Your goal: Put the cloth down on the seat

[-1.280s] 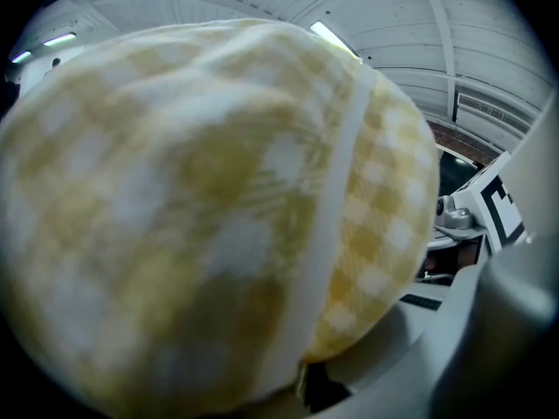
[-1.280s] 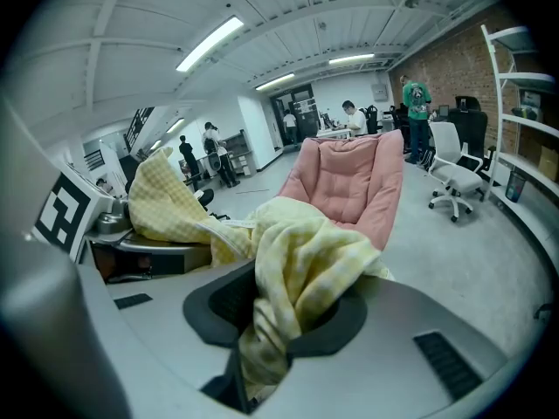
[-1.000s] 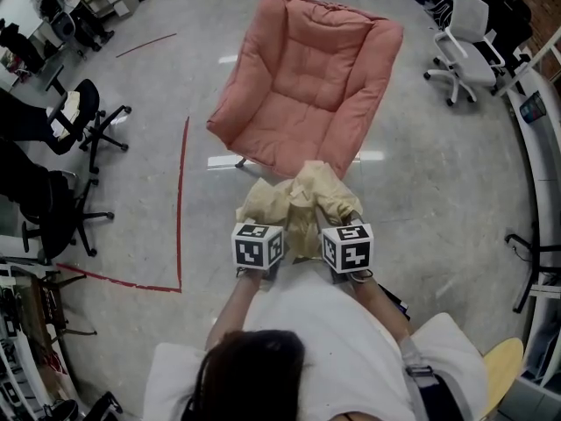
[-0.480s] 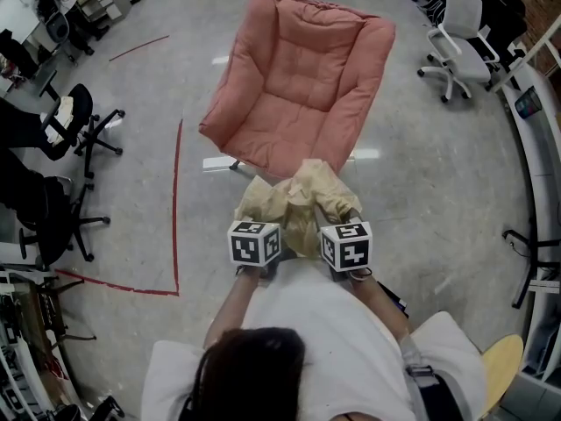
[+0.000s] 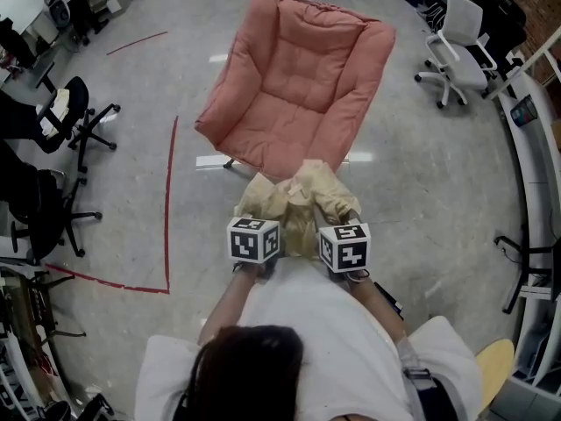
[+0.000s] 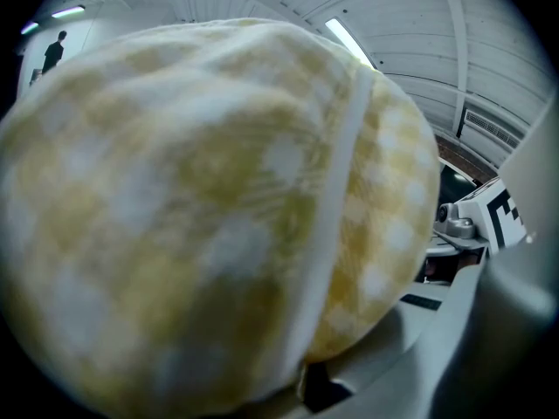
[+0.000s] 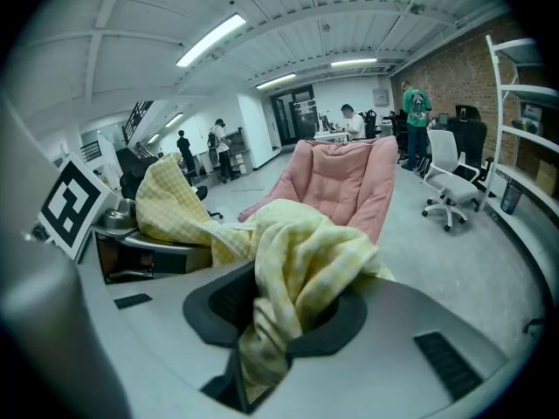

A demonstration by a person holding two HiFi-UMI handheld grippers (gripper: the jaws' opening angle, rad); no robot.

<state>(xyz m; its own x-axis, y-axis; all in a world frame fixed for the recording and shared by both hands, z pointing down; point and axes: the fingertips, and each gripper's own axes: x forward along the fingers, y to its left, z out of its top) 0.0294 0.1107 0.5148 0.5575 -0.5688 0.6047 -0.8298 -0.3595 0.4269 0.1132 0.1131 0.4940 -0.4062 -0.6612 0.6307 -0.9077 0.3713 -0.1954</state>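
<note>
Two hand-held grippers share one yellow checked cloth [image 5: 294,202]. The left hand-held gripper [image 6: 301,391] is pinched on it, and the fabric billows up over the jaws and fills nearly all of the left gripper view. The right hand-held gripper [image 7: 262,347] is also clamped on a bunched fold that hangs down through its jaws. The cloth sits gathered between them, in front of the person's body and just before the front edge of the pink seat [image 5: 294,86], not lying on its cushion. A white office chair [image 5: 460,38] stands well to the seat's right, black office chairs [image 5: 74,117] well to its left, and a red tape line [image 5: 168,200] runs along the grey floor [image 5: 421,200] between.
</note>
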